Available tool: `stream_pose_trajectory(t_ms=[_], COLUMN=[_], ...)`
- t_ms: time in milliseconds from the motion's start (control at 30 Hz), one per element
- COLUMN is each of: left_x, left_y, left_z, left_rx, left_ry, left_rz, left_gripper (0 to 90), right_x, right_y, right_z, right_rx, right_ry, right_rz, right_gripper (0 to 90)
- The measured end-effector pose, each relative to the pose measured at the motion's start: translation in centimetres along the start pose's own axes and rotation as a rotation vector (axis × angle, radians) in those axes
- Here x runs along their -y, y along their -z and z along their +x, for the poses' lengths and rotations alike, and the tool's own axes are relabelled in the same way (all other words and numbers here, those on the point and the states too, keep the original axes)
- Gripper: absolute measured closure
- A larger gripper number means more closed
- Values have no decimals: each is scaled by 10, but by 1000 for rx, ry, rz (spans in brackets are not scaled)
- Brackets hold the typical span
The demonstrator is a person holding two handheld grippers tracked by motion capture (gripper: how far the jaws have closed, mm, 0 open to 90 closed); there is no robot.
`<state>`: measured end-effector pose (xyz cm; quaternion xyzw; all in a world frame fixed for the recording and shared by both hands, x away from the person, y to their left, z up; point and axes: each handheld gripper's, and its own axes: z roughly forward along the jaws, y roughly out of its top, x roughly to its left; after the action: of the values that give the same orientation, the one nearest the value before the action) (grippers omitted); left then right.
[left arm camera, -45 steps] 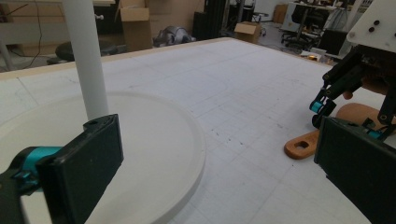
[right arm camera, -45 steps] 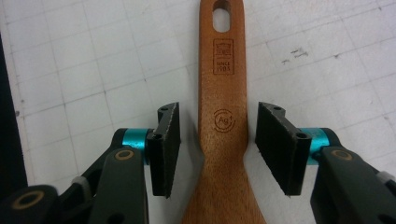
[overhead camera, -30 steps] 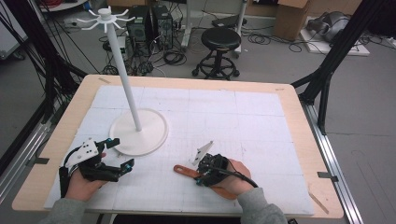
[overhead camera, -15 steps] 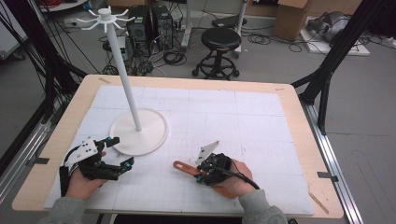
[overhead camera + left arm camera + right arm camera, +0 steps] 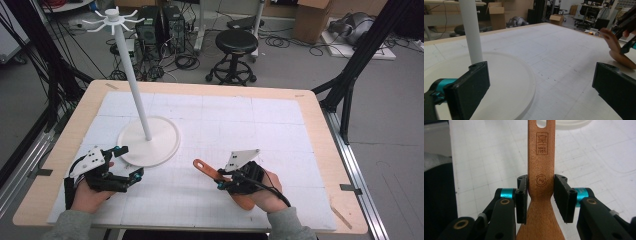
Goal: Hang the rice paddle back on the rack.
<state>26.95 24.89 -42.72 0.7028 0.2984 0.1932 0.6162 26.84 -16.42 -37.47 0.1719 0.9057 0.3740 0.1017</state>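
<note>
- Spatula (image 5: 220,176): one, wooden, its long axis slanting from the near-right blade up to the slotted handle end at far left, toward the stand (image 5: 149,138).
- Right gripper (image 5: 540,196) clamps its neck.
- Left gripper (image 5: 126,162) gapes wide, holding nothing, beside the stand's round base.

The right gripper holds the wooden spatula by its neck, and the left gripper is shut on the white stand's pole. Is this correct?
Not quite. The left gripper is open and holds nothing; in the left gripper view its jaws stand wide apart before the white stand. The right gripper does hold the wooden spatula by its neck.
</note>
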Motion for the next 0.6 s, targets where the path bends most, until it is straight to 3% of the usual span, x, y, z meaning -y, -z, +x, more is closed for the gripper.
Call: stream_pose_trajectory(t_ms=[600], left_x=[0], left_y=[1], left_z=[0], left_rx=[1], left_ry=[7], left_rz=[-5], left_gripper=[18], right_x=[1], right_y=[32], right_z=[-7], right_rx=[-15], right_ry=[-16], right_rz=[-181], right_gripper=[645])
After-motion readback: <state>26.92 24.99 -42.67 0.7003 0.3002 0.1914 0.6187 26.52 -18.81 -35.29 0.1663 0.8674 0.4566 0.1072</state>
